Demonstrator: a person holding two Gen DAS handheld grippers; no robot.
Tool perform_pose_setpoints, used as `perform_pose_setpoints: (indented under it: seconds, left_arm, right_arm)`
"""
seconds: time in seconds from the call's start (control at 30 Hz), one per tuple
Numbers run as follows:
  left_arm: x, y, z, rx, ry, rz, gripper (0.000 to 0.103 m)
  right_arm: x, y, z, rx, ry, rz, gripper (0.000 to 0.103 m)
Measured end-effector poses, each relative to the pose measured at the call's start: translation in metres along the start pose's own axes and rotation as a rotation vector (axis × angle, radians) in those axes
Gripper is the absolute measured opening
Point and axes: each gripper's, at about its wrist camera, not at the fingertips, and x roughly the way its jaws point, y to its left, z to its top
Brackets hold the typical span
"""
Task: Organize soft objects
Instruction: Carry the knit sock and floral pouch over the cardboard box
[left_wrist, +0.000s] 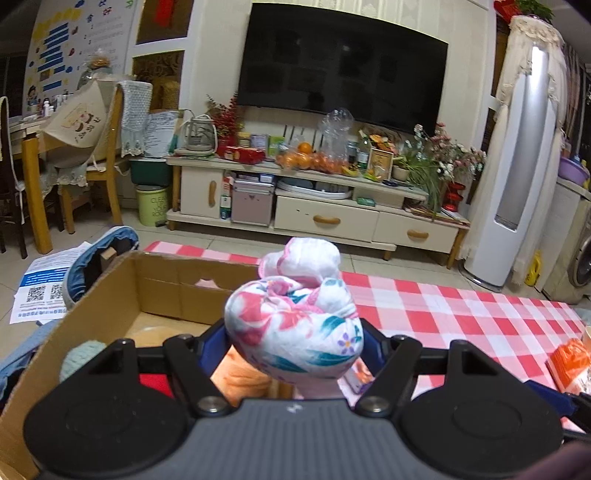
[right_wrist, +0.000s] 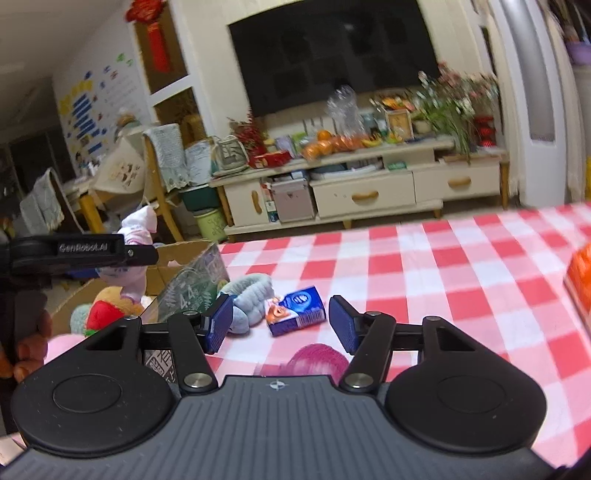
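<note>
Left gripper (left_wrist: 295, 343) clamped on a rolled floral cloth bundle (left_wrist: 295, 325); blue pads mostly hidden behind the cloth. Bundle's long axis runs up and away from the camera, white-and-pink top end (left_wrist: 306, 258) pointing toward the TV side, tilted a little left. It bulges past both fingers and hangs over the near right corner of the cardboard box (left_wrist: 110, 295), above the plush items inside; exact contact with the box can't be told.

Right gripper (right_wrist: 280, 325) jaws apart, nothing between the pads. Just beyond its tips on the cloth: small blue tissue packet (right_wrist: 295, 310), lying flat, long axis slanting up right. Grey-blue fuzzy band (right_wrist: 251, 299) just left of it, beside the left pad and against the box wall. Pink knit item (right_wrist: 317, 358) nearest, below the gripper, blurred. In the box: red-and-green plush (right_wrist: 107, 314), teal yarn ball (left_wrist: 77, 358).

Surface: red-and-white checked tablecloth (right_wrist: 443, 277). Orange packet (left_wrist: 569, 362) at the right edge.

Far: cream TV stand (left_wrist: 325, 218) crowded with oranges, bottles, flowers; dark TV (left_wrist: 340, 62) above; white standing air conditioner (left_wrist: 517, 166) right; wooden chair (left_wrist: 99, 155) left.
</note>
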Motion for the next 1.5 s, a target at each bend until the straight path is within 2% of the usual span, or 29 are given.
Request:
perform_pose_setpoints:
  seconds: [0.1, 0.3, 0.33, 0.37, 0.4, 0.63, 0.83, 0.87, 1.0, 1.1, 1.27, 1.5]
  left_arm:
    - [0.003, 0.007, 0.000, -0.012, 0.003, 0.014, 0.071]
    - [0.009, 0.009, -0.006, -0.028, 0.031, 0.022, 0.071]
    - [0.008, 0.006, -0.006, -0.020, 0.030, 0.018, 0.071]
    - [0.007, 0.002, -0.006, -0.011, 0.028, 0.012, 0.071]
    - [0.007, 0.000, -0.006, -0.007, 0.027, 0.007, 0.071]
    - [0.006, -0.001, -0.009, 0.002, 0.029, 0.005, 0.071]
    - [0.010, 0.000, -0.010, 0.011, 0.044, 0.012, 0.071]
    - [0.010, 0.001, -0.010, 0.012, 0.046, 0.012, 0.071]
    - [0.011, 0.004, -0.009, 0.008, 0.046, 0.018, 0.071]
    - [0.010, 0.007, -0.008, 0.001, 0.044, 0.020, 0.071]
    - [0.010, 0.009, -0.006, -0.007, 0.039, 0.023, 0.071]
    - [0.008, 0.018, -0.001, -0.020, 0.025, 0.033, 0.071]
  right_arm:
    - [0.007, 0.000, -0.009, -0.049, 0.016, -0.026, 0.073]
    - [0.011, -0.007, -0.031, -0.039, 0.097, -0.053, 0.075]
    - [0.010, -0.007, -0.036, -0.050, 0.105, -0.066, 0.077]
    - [0.009, -0.005, -0.038, -0.055, 0.111, -0.075, 0.086]
    - [0.007, -0.006, -0.040, -0.049, 0.118, -0.079, 0.101]
    - [0.012, 0.002, -0.055, 0.012, 0.175, -0.031, 0.102]
    - [0.029, 0.008, -0.062, 0.015, 0.186, -0.069, 0.103]
    - [0.031, 0.008, -0.064, 0.007, 0.183, -0.077, 0.103]
    - [0.036, 0.007, -0.067, -0.011, 0.183, -0.076, 0.081]
    - [0.035, 0.008, -0.066, -0.048, 0.167, -0.079, 0.073]
    - [0.034, 0.001, -0.061, -0.021, 0.163, -0.063, 0.069]
    - [0.026, -0.002, -0.043, 0.011, 0.112, -0.058, 0.069]
